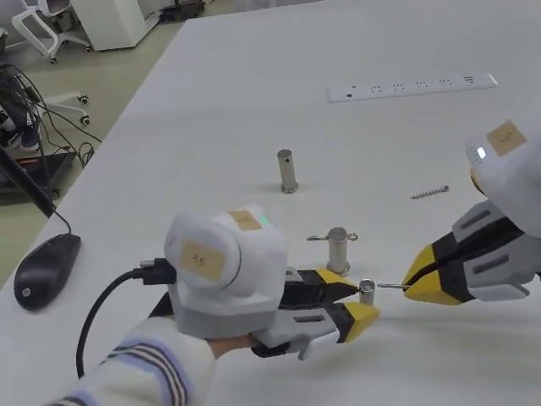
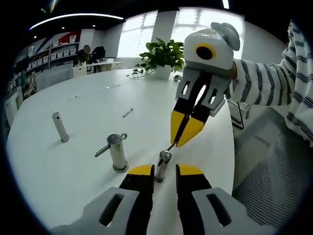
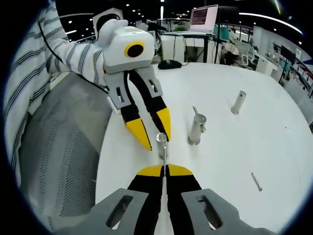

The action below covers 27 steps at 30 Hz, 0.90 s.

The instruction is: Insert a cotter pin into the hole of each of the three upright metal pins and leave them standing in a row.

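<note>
Left claw [image 1: 358, 299] closed on the near pin [image 1: 367, 292], upright near the table [image 1: 254, 101] edge, right claw [image 1: 411, 286] pinched tight on a cotter [image 1: 390, 286], tip at that pin's top, middle pin [image 1: 337, 247] already cottered, far pin [image 1: 287, 171] bare, spare cotter [image 1: 429, 193] lying apart.

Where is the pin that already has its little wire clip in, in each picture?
Head view: the finished pin sits just below and right of centre.
Left gripper view: the finished pin, lower left of centre.
Right gripper view: the finished pin, just right of centre.
Shared landmark: the bare pin standing beyond it.
</note>
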Tool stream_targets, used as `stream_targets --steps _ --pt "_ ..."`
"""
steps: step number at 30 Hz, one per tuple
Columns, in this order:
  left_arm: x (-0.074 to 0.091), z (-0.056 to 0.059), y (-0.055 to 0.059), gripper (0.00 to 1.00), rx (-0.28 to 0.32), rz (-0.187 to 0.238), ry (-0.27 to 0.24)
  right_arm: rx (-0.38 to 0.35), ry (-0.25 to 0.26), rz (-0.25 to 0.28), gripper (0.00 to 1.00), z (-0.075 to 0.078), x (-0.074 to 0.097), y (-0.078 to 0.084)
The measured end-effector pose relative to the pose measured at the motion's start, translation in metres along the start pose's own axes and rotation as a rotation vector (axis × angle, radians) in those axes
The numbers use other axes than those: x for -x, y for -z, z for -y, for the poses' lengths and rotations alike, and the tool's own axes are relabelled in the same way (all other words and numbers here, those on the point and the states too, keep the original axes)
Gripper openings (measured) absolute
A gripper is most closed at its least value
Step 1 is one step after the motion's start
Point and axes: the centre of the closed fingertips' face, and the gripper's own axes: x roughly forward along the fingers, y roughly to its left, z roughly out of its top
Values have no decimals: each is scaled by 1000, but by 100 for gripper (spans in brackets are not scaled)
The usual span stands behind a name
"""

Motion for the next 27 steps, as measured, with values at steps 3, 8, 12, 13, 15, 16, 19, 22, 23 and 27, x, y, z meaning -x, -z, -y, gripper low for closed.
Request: stream_targets --steps 3,8,12,13,15,16,19,22,23,27 --pt "-2 -1 0 16 -4 -3 -10 6 -7 3 3 0 0 -1" --pt "-3 -2 0 13 -5 -6 -20 18 -15 4 3 -1 0 -2" --pt "-4 -2 0 10 -6 -7 -24 24 -17 8 3 -1 0 -3" --pt "-5 -2 0 9 -10 -7 -27 25 -18 9 3 -1 0 -4" --pt "-5 -2 -1 8 -17 -8 -31 26 -19 11 3 -1 1 -4" --pt "-4 -2 0 8 -13 -11 -33 28 -18 12 3 -1 1 -4" --pt "-3 -2 0 8 -20 -14 -34 32 -21 16 3 -2 1 -5" --pt "-3 0 0 8 -49 -12 -31 41 -26 16 3 -2 1 -5" --pt "-3 0 1 8 -54 -13 -29 43 -26 16 3 -2 1 -5" --pt "-3 2 1 8 -79 -17 -22 48 -35 22 3 -3 1 -8"
